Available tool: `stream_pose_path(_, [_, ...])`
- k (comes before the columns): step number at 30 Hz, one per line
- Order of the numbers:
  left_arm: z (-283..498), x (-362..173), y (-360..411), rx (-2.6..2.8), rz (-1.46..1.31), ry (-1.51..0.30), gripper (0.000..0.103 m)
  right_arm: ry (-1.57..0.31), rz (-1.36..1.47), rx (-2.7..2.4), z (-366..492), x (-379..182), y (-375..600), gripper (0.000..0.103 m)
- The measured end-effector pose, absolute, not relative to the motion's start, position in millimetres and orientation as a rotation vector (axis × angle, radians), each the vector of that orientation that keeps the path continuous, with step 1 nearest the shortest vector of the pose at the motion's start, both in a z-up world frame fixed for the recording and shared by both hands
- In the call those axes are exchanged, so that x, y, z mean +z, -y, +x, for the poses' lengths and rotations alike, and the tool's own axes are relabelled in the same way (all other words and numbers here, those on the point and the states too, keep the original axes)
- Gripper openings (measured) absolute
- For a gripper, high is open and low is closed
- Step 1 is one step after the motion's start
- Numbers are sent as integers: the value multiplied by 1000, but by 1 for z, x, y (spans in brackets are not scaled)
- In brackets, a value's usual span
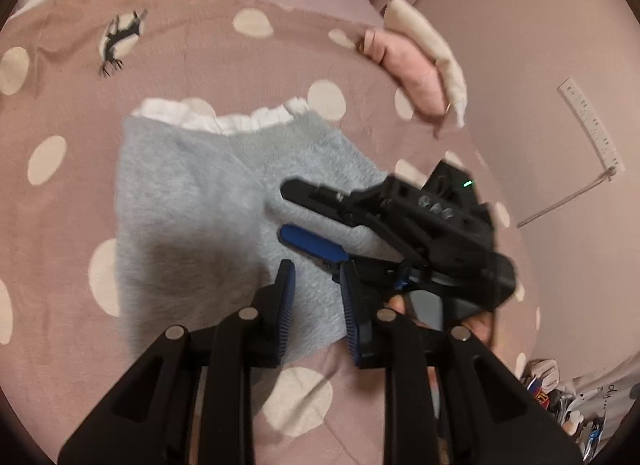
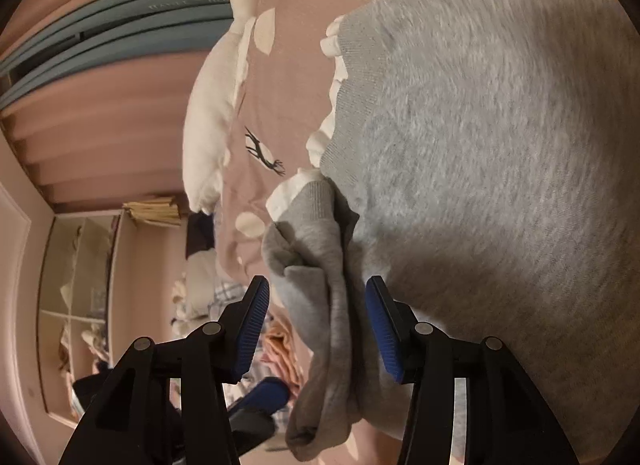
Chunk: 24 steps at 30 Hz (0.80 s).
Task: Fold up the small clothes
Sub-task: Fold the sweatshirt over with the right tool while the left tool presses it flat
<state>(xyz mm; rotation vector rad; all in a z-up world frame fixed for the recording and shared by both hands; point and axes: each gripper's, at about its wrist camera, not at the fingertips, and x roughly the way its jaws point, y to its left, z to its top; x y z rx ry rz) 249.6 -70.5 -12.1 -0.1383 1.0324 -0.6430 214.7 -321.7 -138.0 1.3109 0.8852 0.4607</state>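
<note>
Grey fleece garment (image 1: 192,201) is lying flat on the pink dotted bed (image 1: 60,113), its white frill at the far edge. Left gripper (image 1: 316,305) is hovering over its near edge, jaws slightly apart and empty — right gripper (image 2: 318,325) is standing open around a bunched sleeve (image 2: 320,265), pads not pressing.

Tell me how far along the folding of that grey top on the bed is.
Partly done: the grey top lies on the dotted bedspread with one side folded over. In hand: the right tongs stand open around its bunched sleeve; the left tongs hover nearly shut and empty. Left: laying that sleeve in and the final fold.
</note>
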Motion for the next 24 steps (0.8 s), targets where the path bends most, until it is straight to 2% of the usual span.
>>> stream_pose_path(2, [250,-1,49,-620,-181,-990,24,-904,1285,458,216,-138,319,54])
stream_pose_path(5, [254,1,10,-465,-169,-934,36,-920,1244,454,218,-135,315,58])
stream_pose_path(8, [261,-19,-10,-425,-204,-987,37,-923,1206,464,225,-130,308,64])
stream_pose_path(15, [258,-57,-21,-428,-274,-1065,37,-987,975,446,245,-115,268,63])
stream_pose_path(17, [254,-59,-23,-427,-279,-1073,37,-998,888,423,249,-111,258,48])
stream_pose_path(19, [254,-59,-19,-417,-274,-1079,37,-1022,821,402,255,-110,250,24])
stream_pose_path(22, [253,-61,-19,-399,-259,-1086,37,-1020,688,362,257,-101,241,12])
stream_pose_path(24, [250,-61,-23,-397,-261,-1087,37,-994,644,363,256,-90,240,11])
